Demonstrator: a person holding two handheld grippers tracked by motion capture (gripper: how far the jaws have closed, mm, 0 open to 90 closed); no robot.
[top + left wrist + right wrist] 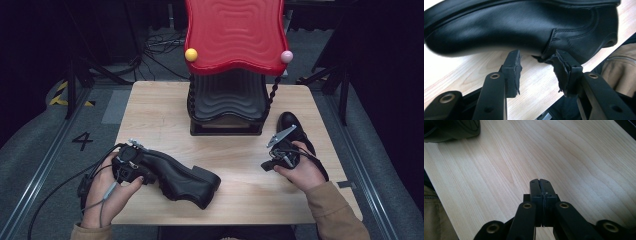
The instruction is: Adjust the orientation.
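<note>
Two shoes: black leather, on the wooden surface (235, 165).
Left tongs (537, 67): clamped on the near shoe's (519, 27) collar.
Right tongs (540, 185): pressed together, empty, beside the far shoe (291, 122).

The right hand (300, 167) covers most of the far shoe (291, 125) (just its toe shows). In the left gripper view the near shoe (524, 27) runs off the top edge, its toe blurred.

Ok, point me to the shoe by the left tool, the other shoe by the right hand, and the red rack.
Near shoe (182, 177), high view, on its leather side.
Far shoe (288, 121), high view, on its toe.
Red rack (235, 32), high view, on its wavy red top.
</note>
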